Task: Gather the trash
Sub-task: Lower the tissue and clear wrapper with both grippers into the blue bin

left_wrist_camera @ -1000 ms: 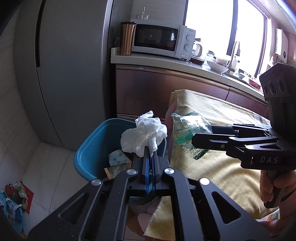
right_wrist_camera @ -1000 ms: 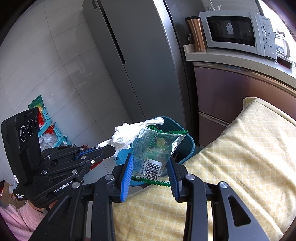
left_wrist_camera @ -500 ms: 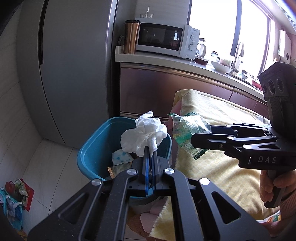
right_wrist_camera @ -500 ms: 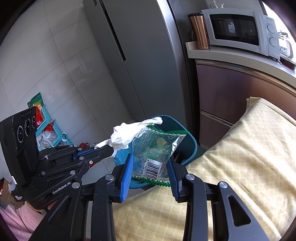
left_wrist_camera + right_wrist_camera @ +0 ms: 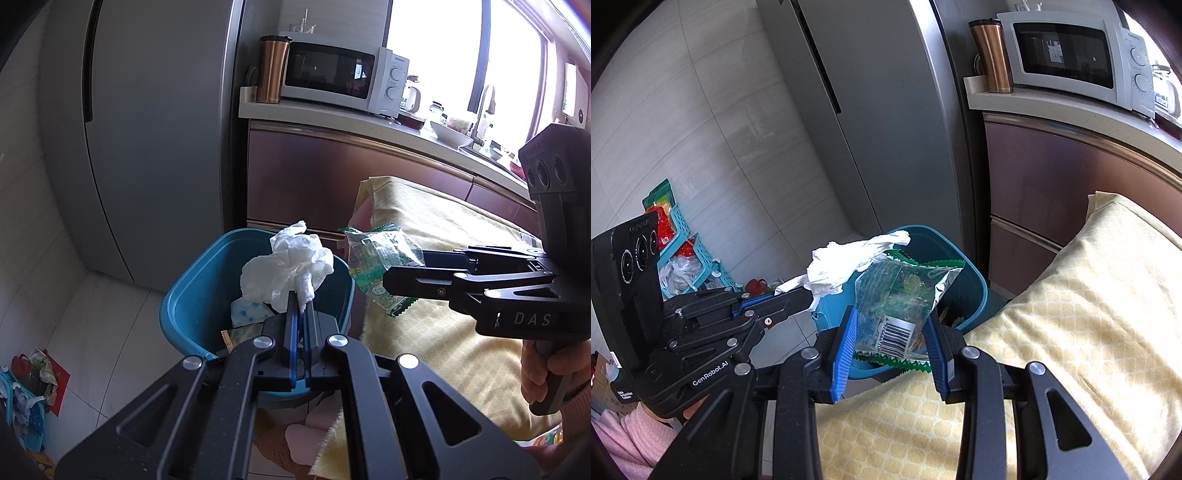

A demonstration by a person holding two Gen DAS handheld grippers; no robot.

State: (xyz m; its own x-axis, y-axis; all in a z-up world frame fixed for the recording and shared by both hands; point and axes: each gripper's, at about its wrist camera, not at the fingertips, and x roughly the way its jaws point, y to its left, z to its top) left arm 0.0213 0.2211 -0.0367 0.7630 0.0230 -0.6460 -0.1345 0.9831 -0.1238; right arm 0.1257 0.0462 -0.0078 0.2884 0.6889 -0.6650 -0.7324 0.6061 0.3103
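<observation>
left tool [image 5: 301, 301] clamped on tissue [image 5: 286, 267], right tool [image 5: 892, 332] gripping wrapper [image 5: 901, 299] — both over the bin [image 5: 195, 295] just ahead

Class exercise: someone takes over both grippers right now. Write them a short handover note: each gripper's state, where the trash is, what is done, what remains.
Left gripper: shut on a crumpled tissue, held above the blue bin.
Right gripper: shut on a green wrapper, at the bin's rim beside the yellow cloth.
Done: some trash already lies in the bin; both pieces are lifted.
Left: open each gripper over the bin to drop the tissue and wrapper.
</observation>
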